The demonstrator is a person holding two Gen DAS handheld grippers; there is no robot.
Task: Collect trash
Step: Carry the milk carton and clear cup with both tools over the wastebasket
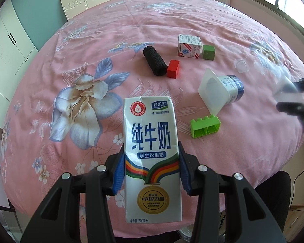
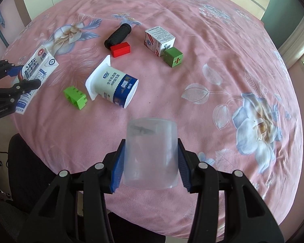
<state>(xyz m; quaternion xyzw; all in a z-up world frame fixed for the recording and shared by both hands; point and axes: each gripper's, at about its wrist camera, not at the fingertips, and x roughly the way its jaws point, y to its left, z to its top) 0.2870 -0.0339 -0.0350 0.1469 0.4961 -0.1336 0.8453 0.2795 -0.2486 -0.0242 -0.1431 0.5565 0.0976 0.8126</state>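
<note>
My left gripper [image 1: 152, 174] is shut on a white milk carton [image 1: 152, 151] with blue Chinese print, held above the pink bed; the carton also shows in the right wrist view [image 2: 33, 68]. My right gripper [image 2: 150, 162] is shut on a clear plastic cup [image 2: 151, 151], held above the bed's near edge; it shows blurred in the left wrist view [image 1: 289, 91]. A yogurt cup [image 2: 113, 85] lies on its side mid-bed, also in the left wrist view [image 1: 221, 91]. A small white medicine box [image 2: 159, 39] stands farther back.
On the flowered pink bedspread [image 2: 212, 70] lie a black foam roll [image 2: 117, 35], a red block [image 2: 120, 49], a green cube [image 2: 173, 56] and a green toy brick [image 2: 75, 97]. A black chair [image 2: 26, 162] stands at the bed's near edge. A white wardrobe [image 1: 8, 46] stands at left.
</note>
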